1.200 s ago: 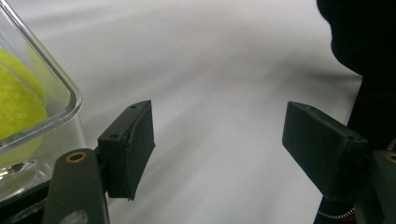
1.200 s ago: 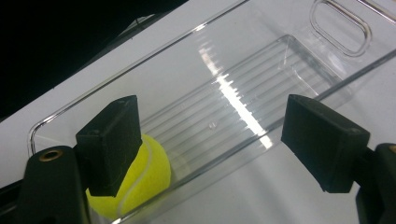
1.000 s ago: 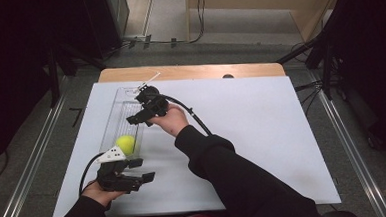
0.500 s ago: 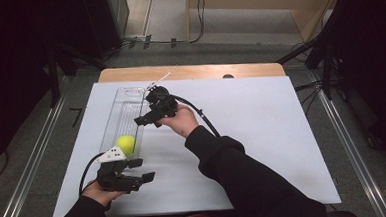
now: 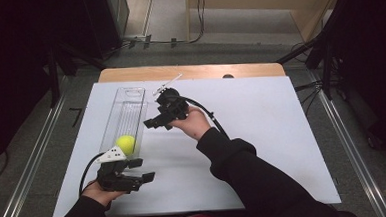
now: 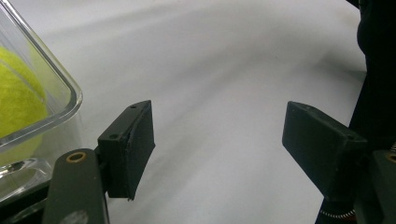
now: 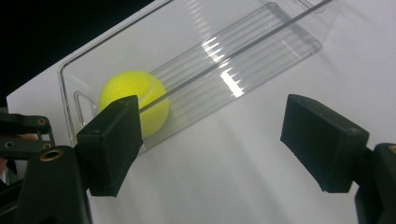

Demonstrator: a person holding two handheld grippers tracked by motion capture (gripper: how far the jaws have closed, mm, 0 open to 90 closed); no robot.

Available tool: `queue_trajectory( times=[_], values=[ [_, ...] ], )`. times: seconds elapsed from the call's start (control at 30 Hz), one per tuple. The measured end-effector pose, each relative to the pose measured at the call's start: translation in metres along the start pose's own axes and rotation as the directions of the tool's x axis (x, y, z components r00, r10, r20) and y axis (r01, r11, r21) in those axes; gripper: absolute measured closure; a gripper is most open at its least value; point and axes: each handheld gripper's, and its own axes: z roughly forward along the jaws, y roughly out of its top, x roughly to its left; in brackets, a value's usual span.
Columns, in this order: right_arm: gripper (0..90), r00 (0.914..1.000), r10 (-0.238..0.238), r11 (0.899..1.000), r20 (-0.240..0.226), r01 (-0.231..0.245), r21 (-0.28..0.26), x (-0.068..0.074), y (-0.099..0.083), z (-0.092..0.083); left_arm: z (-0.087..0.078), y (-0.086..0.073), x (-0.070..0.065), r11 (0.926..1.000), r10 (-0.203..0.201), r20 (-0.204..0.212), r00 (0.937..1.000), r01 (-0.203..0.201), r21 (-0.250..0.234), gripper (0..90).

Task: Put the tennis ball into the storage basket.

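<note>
In the left gripper view the tennis ball [image 6: 16,95] is cut off by the left edge of the frame and blurred behind the clear tray's [image 6: 56,81] curved corner. The tray [image 5: 124,117] lies at centre-left of the high view, long axis running from lower left toward the top, the ball [image 5: 126,144] at its lower end. The left gripper [image 5: 134,179], lower left, and the right gripper [image 5: 154,121], just right of the tray, both stand spread with nothing between their jaws.

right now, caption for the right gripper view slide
Open tongs above the white table, facing a clear bin holding a tennis ball.
</note>
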Motion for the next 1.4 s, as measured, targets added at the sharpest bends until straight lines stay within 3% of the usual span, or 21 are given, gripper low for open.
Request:
queue_trajectory(
  times=[0.3, 1.03, 1.17, 1.4],
  values=[
    [18.5, 1.0, -0.001, 1.0, 0.003, 0.001, 0.004, -0.003, -0.016, -0.014, 0.0, 0.0, 0.0, 1.0, -0.002, -0.001, 1.0, 0.002, -0.002, 26.0],
    [19.1, 0.9982, 0.06, 0.998, 0.003, -0.06, -0.018, -0.024, -0.056, -0.046, 0.001, -0.001, 0.001, 0.9999, -0.012, -0.008, 0.9999, 0.012, 0.0, 26.0],
    [20.7, 0.9993, 0.036, 0.999, 0.002, -0.036, -0.037, -0.026, -0.063, -0.05, 0.001, -0.001, 0.002, 0.9999, -0.013, -0.008, 0.9999, 0.013, 0.0, 26.0],
    [20.6, 0.998, 0.064, 0.997, -0.004, -0.064, -0.037, -0.031, -0.076, -0.056, 0.001, -0.001, 0.001, 0.9999, -0.011, -0.008, 0.9999, 0.011, 0.002, 26.0]
  ],
)
